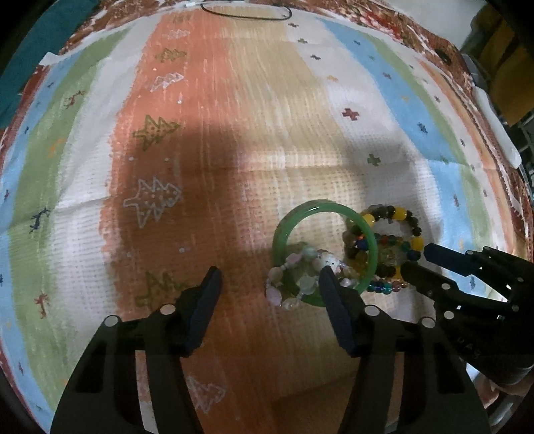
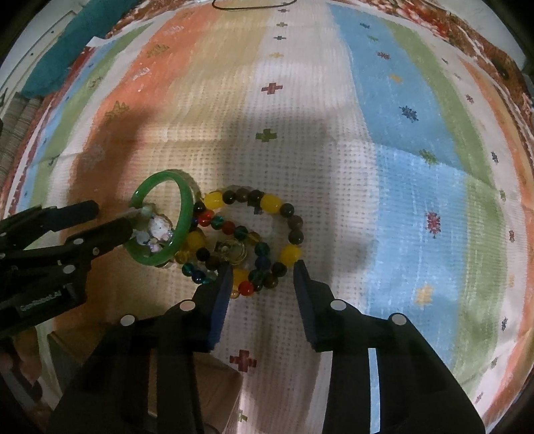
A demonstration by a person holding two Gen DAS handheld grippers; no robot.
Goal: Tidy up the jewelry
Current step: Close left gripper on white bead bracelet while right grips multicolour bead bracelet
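A pile of jewelry lies on the striped cloth (image 1: 233, 117). A green bangle (image 1: 369, 230) (image 2: 187, 200) lies over a pale pink bead bracelet (image 1: 277, 293) (image 2: 157, 233). To its right are a yellow and dark bead bracelet (image 1: 400, 213) (image 2: 270, 203) and a multicoloured bead bracelet (image 2: 247, 287). My left gripper (image 1: 270, 280) is open, its right finger over the bangle's near rim. My right gripper (image 2: 263, 270) is open, its tips at the near edge of the bead bracelets. Each gripper shows in the other's view.
A thin black cord loop (image 1: 247, 11) lies at the far edge of the cloth. A teal cloth (image 2: 66, 50) lies beyond the far left corner. Wooden surface (image 2: 220, 394) shows under the cloth's near edge.
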